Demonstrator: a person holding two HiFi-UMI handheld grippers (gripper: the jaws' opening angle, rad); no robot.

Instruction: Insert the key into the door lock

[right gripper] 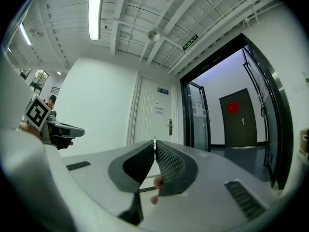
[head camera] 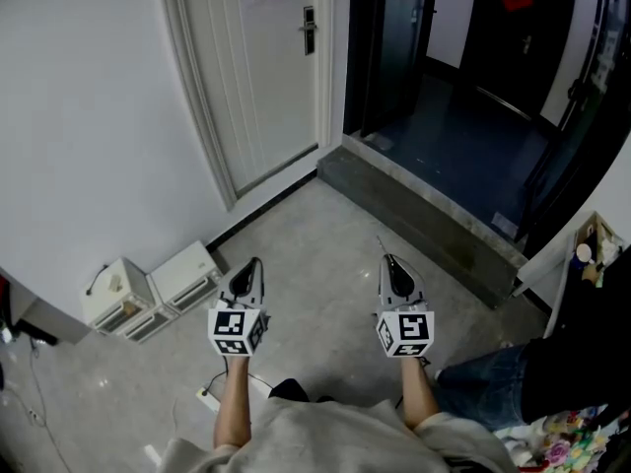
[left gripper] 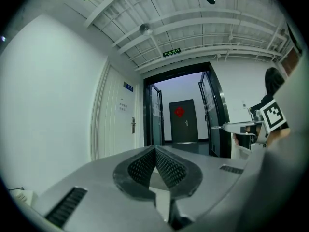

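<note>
My right gripper [head camera: 385, 259] has its jaws clamped on the key [right gripper: 154, 140]. My left gripper [head camera: 256, 262] has its jaws together, empty. Both face the white door [head camera: 261, 87].

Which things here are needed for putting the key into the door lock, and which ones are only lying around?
For the job:
- key, pinched in the right gripper
- door lock on the white door

Just lying about:
- two white boxes
- power strip
- dark door with a red sign
- left gripper, jaws together, empty
</note>
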